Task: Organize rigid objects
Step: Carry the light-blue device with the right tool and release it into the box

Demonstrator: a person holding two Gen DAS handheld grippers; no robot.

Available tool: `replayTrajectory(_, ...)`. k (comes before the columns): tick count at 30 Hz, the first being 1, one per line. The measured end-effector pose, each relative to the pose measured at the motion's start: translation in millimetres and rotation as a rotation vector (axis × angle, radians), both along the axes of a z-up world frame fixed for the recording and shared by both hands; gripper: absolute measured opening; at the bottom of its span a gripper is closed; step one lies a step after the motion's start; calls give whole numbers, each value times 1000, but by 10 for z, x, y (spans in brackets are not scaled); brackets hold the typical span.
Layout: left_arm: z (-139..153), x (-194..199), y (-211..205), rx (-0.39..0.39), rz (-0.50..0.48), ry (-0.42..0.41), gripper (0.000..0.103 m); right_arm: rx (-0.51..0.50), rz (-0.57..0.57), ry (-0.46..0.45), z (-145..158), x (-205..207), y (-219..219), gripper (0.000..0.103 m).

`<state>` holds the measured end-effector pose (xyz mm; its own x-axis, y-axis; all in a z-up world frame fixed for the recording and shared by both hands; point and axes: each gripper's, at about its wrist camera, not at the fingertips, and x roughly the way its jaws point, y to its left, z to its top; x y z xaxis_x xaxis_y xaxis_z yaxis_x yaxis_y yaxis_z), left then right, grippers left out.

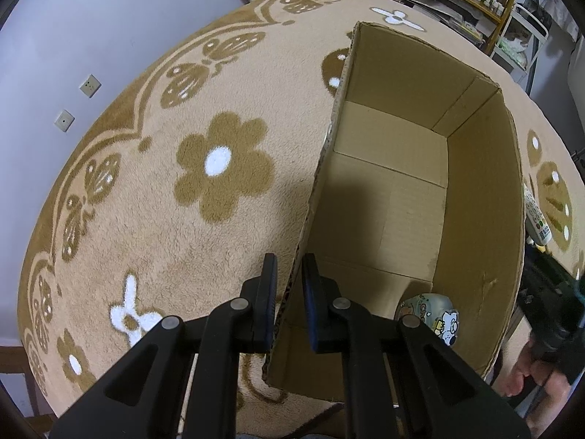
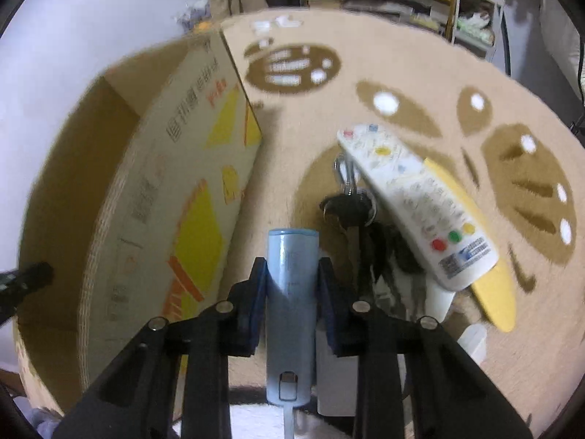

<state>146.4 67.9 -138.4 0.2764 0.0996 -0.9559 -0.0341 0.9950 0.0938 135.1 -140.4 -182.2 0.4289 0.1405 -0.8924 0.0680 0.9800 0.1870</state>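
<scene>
The blue cylinder (image 2: 291,292) is sitting pinched in the right hand-held gripper (image 2: 291,281), near the white remote (image 2: 416,201). The left hand-held gripper (image 1: 289,292) is clamping the cardboard box (image 1: 475,219) wall.

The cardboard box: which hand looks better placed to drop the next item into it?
The right. The right gripper is clamped on a blue cylinder beside the cardboard box, while the left gripper pinches its wall.

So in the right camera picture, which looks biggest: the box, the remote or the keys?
1. Box
2. Remote
3. Keys, partly hidden behind the remote, so their full size is unsure.
</scene>
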Motion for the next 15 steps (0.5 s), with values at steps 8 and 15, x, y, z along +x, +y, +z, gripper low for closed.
replayTrajectory(8, 2, 0, -4, -5, 3, 0, 12, -11, -11, -87, 403, -52, -6, 29)
replayTrajectory(15, 9, -2, -1, -6, 1, 0, 12, 15, -31, -232, 848, -93, -98, 29)
